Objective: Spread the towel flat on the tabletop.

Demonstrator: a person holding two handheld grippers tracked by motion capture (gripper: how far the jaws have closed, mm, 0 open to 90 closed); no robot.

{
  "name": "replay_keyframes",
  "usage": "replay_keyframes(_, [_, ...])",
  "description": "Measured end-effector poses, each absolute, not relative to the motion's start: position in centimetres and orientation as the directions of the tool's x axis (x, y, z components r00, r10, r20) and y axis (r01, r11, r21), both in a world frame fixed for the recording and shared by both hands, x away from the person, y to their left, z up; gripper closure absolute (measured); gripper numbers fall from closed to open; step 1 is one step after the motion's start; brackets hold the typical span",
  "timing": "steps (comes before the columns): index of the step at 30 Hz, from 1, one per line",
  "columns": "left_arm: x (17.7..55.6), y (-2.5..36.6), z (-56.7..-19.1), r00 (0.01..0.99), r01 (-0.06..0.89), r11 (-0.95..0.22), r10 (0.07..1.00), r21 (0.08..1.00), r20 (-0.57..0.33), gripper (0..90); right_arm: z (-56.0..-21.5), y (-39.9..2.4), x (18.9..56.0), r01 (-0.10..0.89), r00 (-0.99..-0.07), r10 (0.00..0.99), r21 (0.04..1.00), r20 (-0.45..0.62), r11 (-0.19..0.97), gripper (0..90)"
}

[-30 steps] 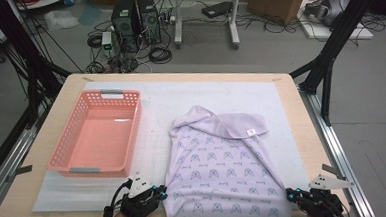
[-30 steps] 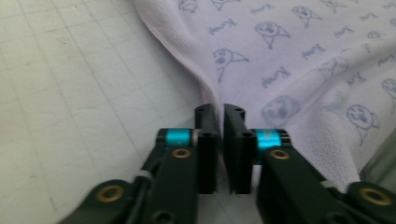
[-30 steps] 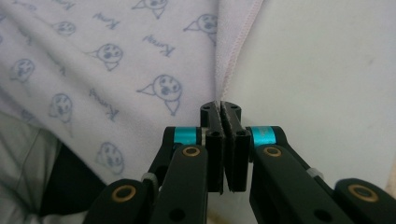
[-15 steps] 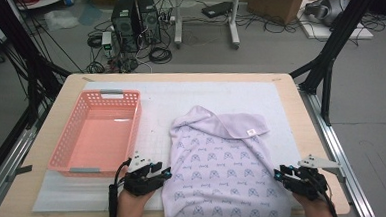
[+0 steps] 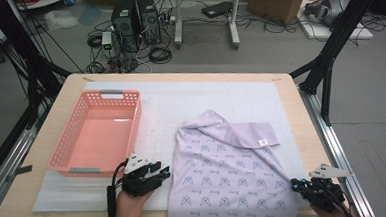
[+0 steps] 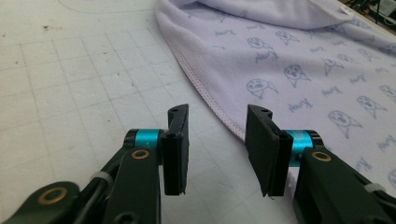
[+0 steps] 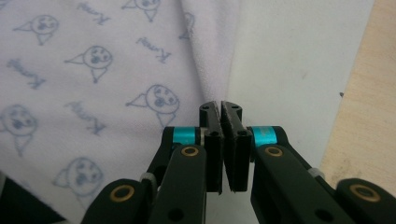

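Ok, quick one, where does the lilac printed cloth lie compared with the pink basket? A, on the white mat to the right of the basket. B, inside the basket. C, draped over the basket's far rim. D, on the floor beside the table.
A: in the high view the lilac printed cloth lies spread flat on the white mat, to the right of the pink basket, which holds nothing.

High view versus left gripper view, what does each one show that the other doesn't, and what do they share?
High view: the pink basket and the right gripper at the right edge of the blanket. Left gripper view: close up, the stitched hem running up to the parted jaws of the left gripper, which have just been opening. Both: the lavender printed blanket, the white gridded mat and the left gripper.
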State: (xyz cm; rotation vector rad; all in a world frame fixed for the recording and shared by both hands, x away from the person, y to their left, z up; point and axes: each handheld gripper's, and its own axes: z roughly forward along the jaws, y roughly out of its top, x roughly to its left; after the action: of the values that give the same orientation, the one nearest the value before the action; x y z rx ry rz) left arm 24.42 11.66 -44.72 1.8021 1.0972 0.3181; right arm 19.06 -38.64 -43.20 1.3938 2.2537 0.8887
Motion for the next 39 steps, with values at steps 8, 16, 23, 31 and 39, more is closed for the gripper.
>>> replay_keyframes(8, [25.5,9.4,-44.9,0.595,0.557,-0.181,0.768,0.811,-0.237,56.6,-42.8,-37.8,19.4,0.613,-0.468,0.882,0.738,0.052,0.282,69.0])
replay_keyframes(16, [26.0,7.7,-45.1,0.613,0.543,-0.292,0.779,0.787,-0.134,82.8,-43.2,-38.1,19.6,0.618,-0.449,0.89,0.747,0.078,0.246,64.6])
replay_keyframes(23, [24.3,9.7,-44.9,0.594,0.558,-0.289,0.794,0.777,-0.131,87.1,-43.3,-38.2,19.9,0.616,-0.447,0.889,0.755,0.1,0.225,61.5])
replay_keyframes(31, [22.7,13.0,-45.0,0.534,0.583,-0.213,0.828,0.784,-0.172,80.0,-43.6,-37.5,21.4,0.611,-0.433,0.897,0.762,0.093,0.216,58.1])
replay_keyframes(39, [24.4,10.5,-44.8,0.594,0.53,-0.191,0.779,0.826,-0.201,50.7,-44.1,-37.2,22.5,0.627,-0.416,0.904,0.75,0.096,0.209,57.5])
